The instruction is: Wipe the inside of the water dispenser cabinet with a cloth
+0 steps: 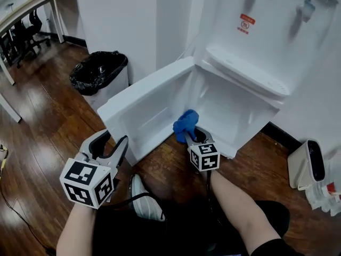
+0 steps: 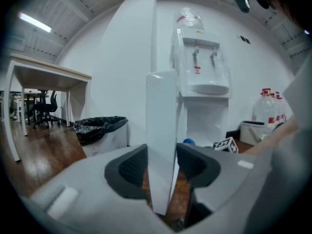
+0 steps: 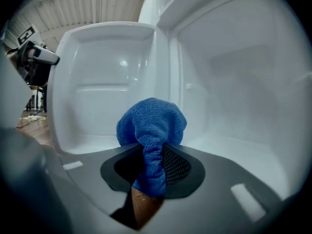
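Note:
A white water dispenser stands against the wall with its lower cabinet open. The cabinet door is swung out to the left. My left gripper is shut on the door's free edge, which runs up between the pads. My right gripper is shut on a bunched blue cloth at the cabinet's mouth, near the hinge. In the right gripper view the cloth bulges out of the jaws in front of the cabinet's white inner walls and the door's inner face.
A bin lined with a black bag stands left of the door. A white container and water bottles are on the floor to the right. Desks and chairs stand at the far left. My shoe rests on the wooden floor.

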A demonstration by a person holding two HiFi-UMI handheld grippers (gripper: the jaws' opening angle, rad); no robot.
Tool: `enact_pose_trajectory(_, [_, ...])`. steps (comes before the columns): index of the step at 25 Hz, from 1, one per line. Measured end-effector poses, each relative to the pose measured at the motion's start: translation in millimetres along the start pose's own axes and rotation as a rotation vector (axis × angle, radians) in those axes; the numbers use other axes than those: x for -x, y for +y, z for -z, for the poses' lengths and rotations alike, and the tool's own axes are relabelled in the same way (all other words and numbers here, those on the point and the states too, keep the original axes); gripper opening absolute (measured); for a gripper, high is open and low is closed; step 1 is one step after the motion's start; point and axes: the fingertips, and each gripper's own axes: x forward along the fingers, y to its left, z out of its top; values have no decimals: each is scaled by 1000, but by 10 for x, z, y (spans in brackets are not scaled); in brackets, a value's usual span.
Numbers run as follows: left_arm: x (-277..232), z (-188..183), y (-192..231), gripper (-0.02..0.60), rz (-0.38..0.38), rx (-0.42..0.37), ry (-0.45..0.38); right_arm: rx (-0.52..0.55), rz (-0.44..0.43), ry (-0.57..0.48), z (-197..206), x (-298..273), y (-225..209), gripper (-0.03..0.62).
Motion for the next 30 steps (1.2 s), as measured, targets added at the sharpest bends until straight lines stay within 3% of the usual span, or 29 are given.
enact_pose_trajectory(4, [4, -2, 9, 190, 9, 4, 8, -70, 10, 106, 179, -105, -204, 107])
enact_pose_trajectory(9, [21, 6, -14, 190, 9, 13, 0, -22, -2, 91, -13, -170, -187, 107])
enact_pose_trajectory(12, [18, 4, -20, 190, 10, 11, -4, -9, 8, -1, -434, -59, -216, 107])
enact_pose_trajectory(19, [18, -20, -2, 190, 5, 6, 1, -15, 16, -373, -2148, 526, -142, 107])
enact_pose_trajectory(25, [17, -35, -81, 189, 47, 25, 2, -147, -90, -443, -2432, 795, 331, 107])
enact_pose_trajectory(28, [32, -41, -89, 189, 68, 11, 11, -127, -138, -538, -2701, 1086, 781, 107])
enact_pose_trajectory(30, [75, -100, -75, 189, 60, 10, -14, -45, -210, -611, -2843, 1328, 1203, 107])
